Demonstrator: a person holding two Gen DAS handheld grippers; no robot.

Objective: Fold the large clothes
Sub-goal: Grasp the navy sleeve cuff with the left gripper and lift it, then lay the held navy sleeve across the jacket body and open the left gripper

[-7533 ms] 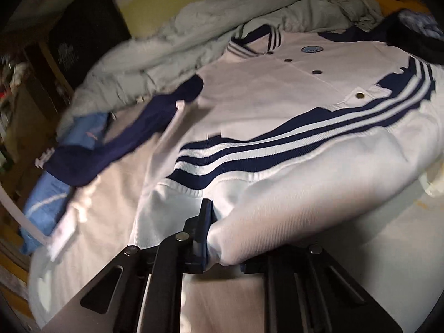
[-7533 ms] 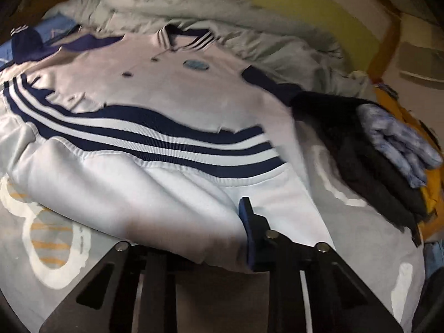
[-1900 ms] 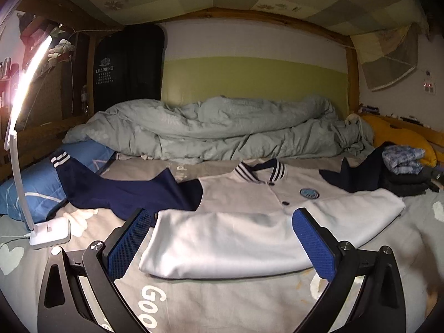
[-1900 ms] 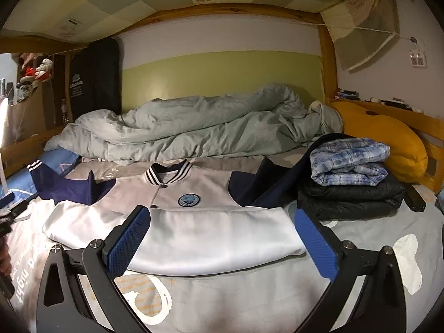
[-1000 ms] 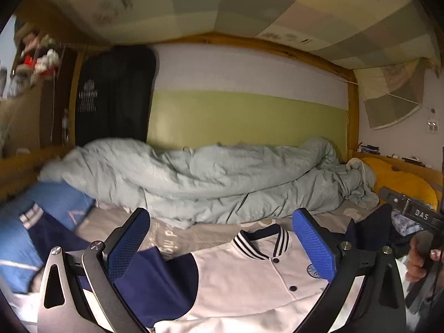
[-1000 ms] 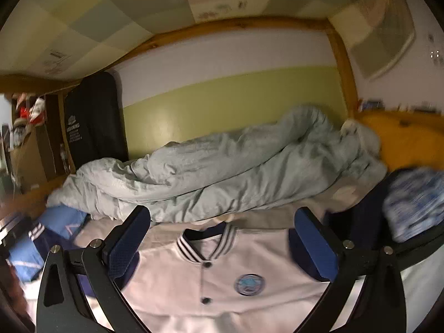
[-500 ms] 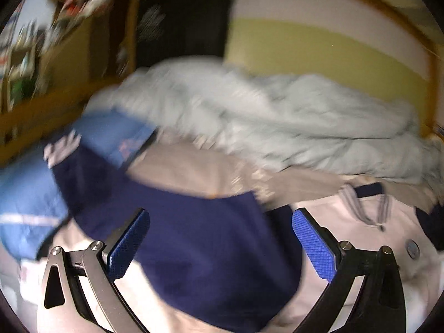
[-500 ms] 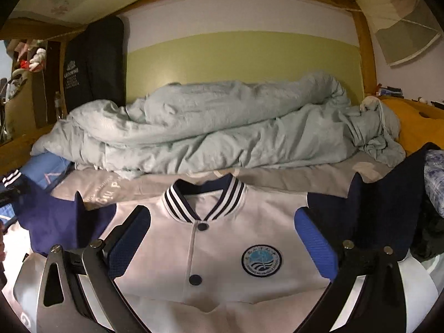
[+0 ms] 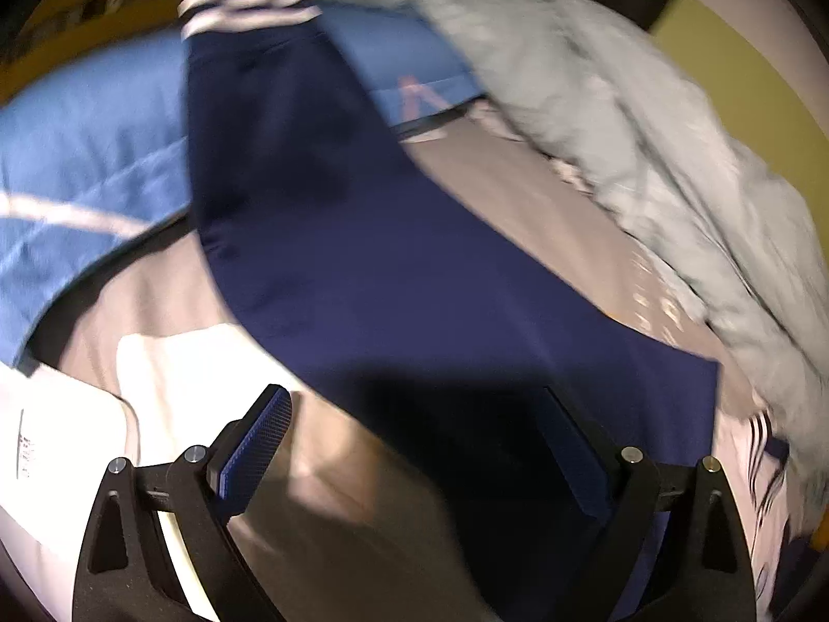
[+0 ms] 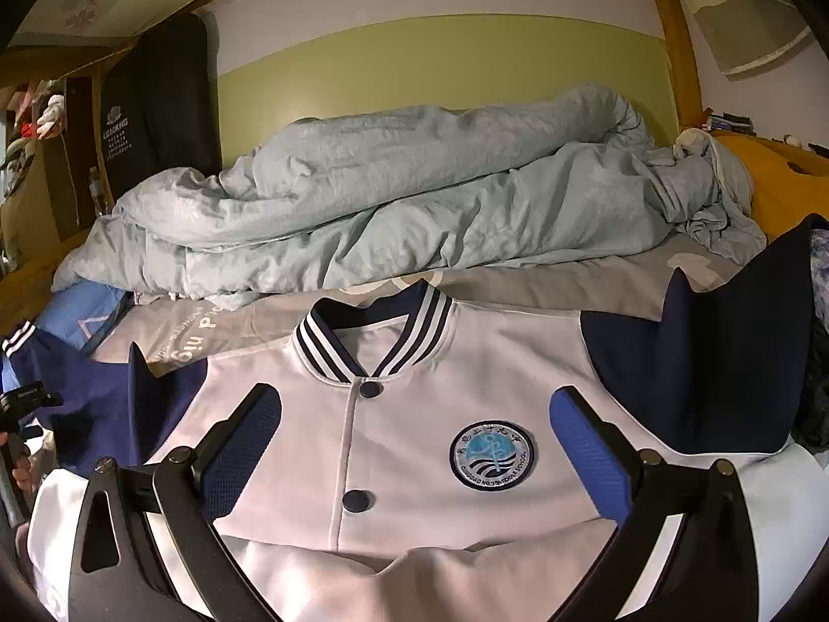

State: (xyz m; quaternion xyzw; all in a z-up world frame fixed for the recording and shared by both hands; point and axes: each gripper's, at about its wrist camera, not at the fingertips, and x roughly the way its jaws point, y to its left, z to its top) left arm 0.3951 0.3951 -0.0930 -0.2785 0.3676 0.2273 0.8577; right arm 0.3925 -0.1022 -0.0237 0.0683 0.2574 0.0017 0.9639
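Observation:
A white varsity jacket (image 10: 414, 466) with navy sleeves, a striped collar and a round badge lies on the bed, its hem folded up over the front. My right gripper (image 10: 414, 394) hovers open above the chest, nothing between its blue pads. The jacket's left navy sleeve (image 9: 362, 238) runs from its striped cuff (image 9: 243, 5) at the top down to the lower right. My left gripper (image 9: 414, 399) points down over this sleeve, jaws wide and closing slightly. The sleeve lies below and between them, and the pads do not press on it.
A crumpled pale green duvet (image 10: 414, 197) fills the back of the bed. A blue pillow (image 9: 88, 145) lies under the cuff. A white flat object (image 9: 57, 440) sits at the left. Dark folded clothes (image 10: 816, 352) and a yellow pillow (image 10: 787, 181) stand at the right. A hand (image 10: 20, 471) shows at the left edge.
My left gripper has swung left and down, rolling, from facing the wall to hanging over the navy sleeve. My right gripper has sunk toward the jacket's chest.

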